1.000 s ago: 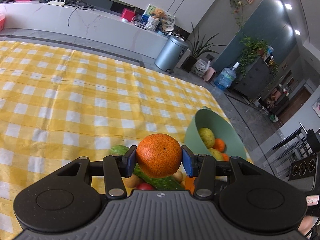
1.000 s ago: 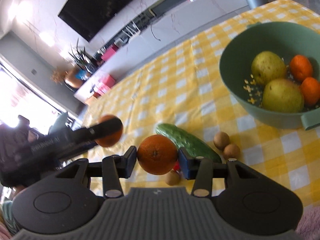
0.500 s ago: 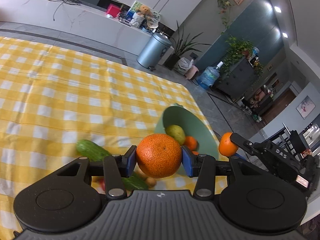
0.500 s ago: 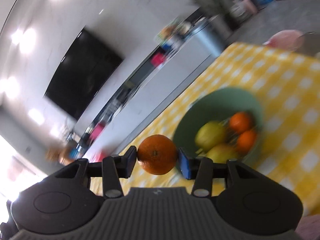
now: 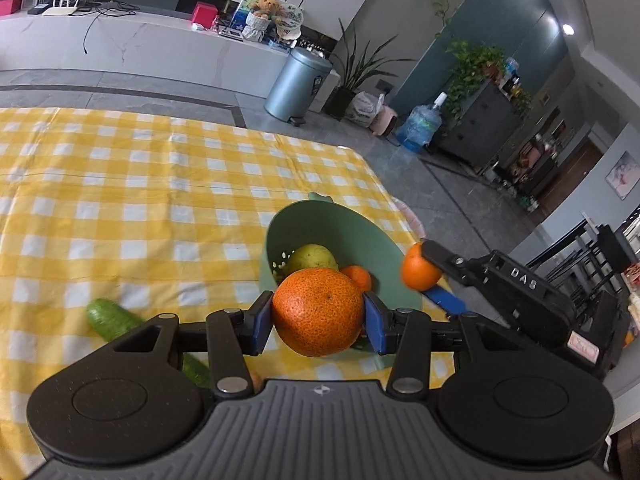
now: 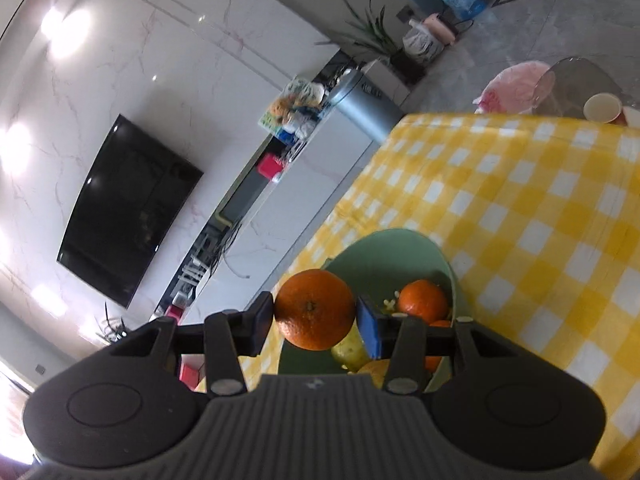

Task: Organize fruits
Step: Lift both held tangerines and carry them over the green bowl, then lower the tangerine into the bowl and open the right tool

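My left gripper [image 5: 318, 318] is shut on a large orange [image 5: 318, 312], held just short of the green bowl [image 5: 344, 232] on the yellow checked cloth. The bowl holds a pear [image 5: 312, 258] and a small orange [image 5: 358, 276]. In the left wrist view my right gripper [image 5: 430, 276] comes in from the right, over the bowl's near rim, with a second orange [image 5: 418, 266] in it. The right wrist view shows that gripper [image 6: 316, 316] shut on its orange [image 6: 314, 308] above the bowl [image 6: 400, 246], where oranges [image 6: 422, 300] and a pear [image 6: 350, 350] lie.
A cucumber [image 5: 116, 320] lies on the cloth [image 5: 120, 200] left of the bowl, partly behind my left gripper. The table's far edge runs behind the bowl, with a bin [image 5: 298, 82] and plants on the floor beyond. A paper cup [image 6: 602, 108] stands at the far corner.
Both grippers have swung toward the green bowl with their oranges. The bowl now sits straight ahead of the left gripper, and the right gripper has rolled and come over the bowl.
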`<state>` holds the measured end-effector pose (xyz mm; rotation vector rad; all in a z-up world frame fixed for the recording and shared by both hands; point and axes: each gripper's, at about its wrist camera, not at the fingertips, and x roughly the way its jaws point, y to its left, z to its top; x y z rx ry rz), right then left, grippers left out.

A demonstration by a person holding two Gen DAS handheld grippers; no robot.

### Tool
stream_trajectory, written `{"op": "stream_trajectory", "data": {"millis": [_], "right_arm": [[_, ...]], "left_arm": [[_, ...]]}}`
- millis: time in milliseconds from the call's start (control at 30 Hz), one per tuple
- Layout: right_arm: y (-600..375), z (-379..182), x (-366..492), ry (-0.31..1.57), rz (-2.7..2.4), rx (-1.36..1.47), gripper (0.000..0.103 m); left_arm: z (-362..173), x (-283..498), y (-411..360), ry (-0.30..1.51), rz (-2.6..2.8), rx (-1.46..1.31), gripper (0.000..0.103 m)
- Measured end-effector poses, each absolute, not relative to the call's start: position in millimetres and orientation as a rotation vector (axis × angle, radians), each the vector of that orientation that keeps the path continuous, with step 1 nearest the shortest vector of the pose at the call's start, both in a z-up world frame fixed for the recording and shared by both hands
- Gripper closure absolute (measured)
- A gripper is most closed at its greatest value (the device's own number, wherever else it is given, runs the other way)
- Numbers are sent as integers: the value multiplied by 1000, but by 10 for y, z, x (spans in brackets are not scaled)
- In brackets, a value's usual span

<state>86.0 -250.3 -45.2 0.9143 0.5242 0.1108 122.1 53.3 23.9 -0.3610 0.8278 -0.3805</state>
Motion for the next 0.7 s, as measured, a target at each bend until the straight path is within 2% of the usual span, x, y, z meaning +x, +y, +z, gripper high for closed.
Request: {"op": "stream_trajectory", "data": {"millis": [433, 567, 700], "right_arm": [[-2525, -706, 1134, 667, 62, 855, 58], [-2535, -701, 1126, 642, 66, 866, 36], [-2629, -656, 1023, 587, 52, 893, 34]], "left_arm": [[54, 1503, 79, 878, -323, -296, 50], [28, 1536, -9, 890, -334, -294, 50], [5, 1550, -75, 886, -311, -255, 50]]}}
